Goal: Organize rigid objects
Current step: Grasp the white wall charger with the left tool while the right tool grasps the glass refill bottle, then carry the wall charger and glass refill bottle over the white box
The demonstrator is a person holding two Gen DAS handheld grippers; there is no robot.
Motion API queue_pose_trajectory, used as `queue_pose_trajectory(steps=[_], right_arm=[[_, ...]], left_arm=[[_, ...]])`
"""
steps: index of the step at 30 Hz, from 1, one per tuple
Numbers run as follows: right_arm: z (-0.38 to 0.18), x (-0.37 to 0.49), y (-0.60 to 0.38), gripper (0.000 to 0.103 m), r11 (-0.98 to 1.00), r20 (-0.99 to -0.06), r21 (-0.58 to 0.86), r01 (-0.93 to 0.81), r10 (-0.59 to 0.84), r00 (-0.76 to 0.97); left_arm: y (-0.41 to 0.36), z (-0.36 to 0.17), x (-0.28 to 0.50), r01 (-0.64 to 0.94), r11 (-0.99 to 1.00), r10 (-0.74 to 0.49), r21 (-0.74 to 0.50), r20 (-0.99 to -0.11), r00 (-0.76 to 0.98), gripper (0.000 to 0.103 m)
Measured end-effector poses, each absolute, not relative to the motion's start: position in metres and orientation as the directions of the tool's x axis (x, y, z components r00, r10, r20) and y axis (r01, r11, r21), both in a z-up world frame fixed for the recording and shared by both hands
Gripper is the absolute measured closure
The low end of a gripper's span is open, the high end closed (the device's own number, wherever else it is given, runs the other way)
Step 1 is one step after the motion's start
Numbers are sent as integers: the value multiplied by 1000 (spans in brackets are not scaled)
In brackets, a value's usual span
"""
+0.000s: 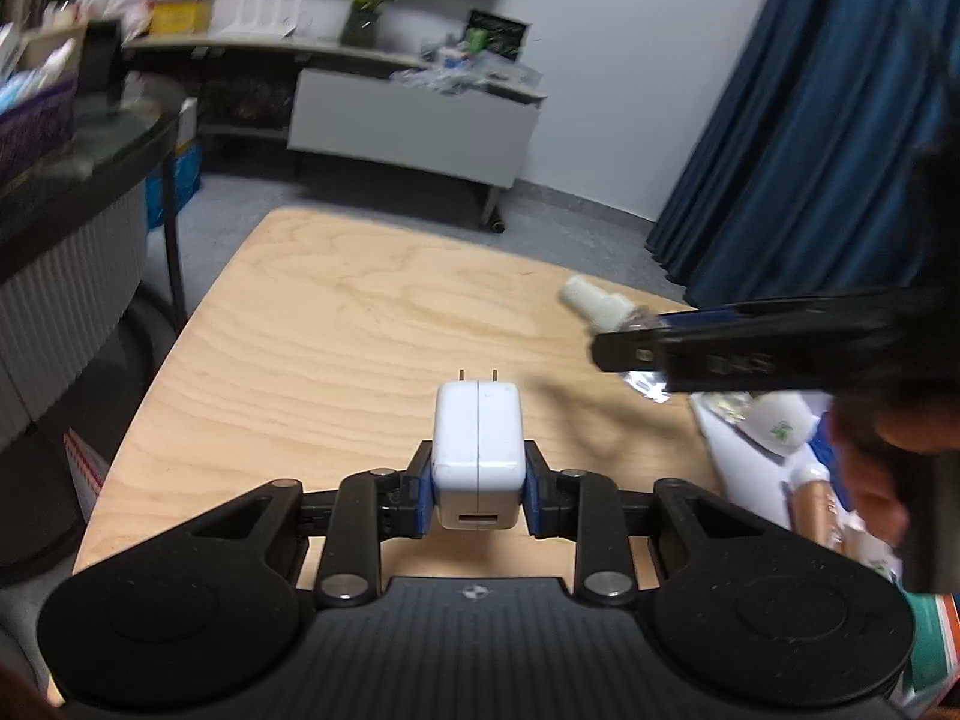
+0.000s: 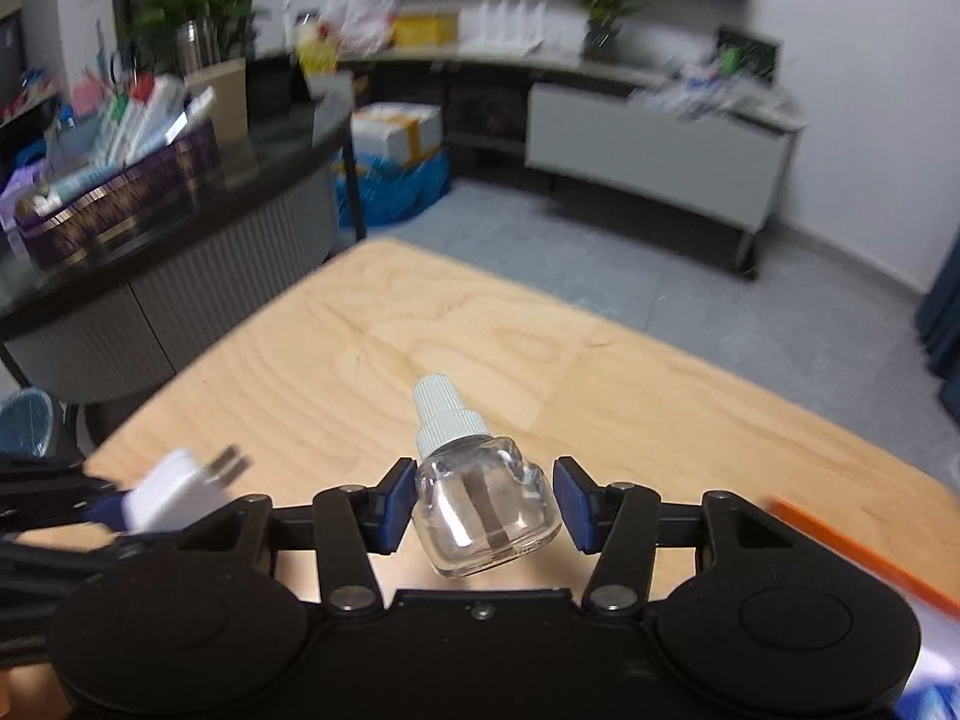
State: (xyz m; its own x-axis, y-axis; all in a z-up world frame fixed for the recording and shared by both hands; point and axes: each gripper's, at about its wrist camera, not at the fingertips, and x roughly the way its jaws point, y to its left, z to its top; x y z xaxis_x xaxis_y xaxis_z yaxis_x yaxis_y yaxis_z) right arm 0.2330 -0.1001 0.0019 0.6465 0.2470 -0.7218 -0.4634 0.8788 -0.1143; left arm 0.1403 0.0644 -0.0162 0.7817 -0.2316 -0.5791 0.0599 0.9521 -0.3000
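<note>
1. The left hand-held gripper (image 1: 478, 489) clamps the white charger (image 1: 478, 456) above the surface (image 1: 336, 324).
2. The right hand-held gripper (image 2: 483, 504) brackets the glass bottle (image 2: 483, 510); its right pad looks clear, so the bottle may slip.

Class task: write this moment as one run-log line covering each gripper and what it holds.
left gripper: shut on white charger | right gripper: clear bottle between pads, grip unclear | both above wooden table

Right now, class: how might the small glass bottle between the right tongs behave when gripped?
The bottle looks like smooth, rounded glass, so it may slip or twist. It already sits tilted. Probably fragile if dropped on the table.
</note>
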Motion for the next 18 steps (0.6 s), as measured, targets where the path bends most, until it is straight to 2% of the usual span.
queue_pose_trajectory(steps=[4,8,14,18], right_arm=[[39,170,-130,42,931,-640,-118,-345,195,744],[63,109,-165,42,968,-575,-151,-202,80,814],[74,38,-222,42,986,-515,-168,-11,-78,854],[72,8,-255,42,989,-493,-127,72,-126,861]], left_arm=[[39,3,119,115,945,-276,-307,-556,784,74],[4,22,94,171,946,-299,-274,-539,787,74],[-53,38,54,251,939,-338,-234,-505,794,74],[-84,35,44,294,934,-358,-204,-513,780,74]])
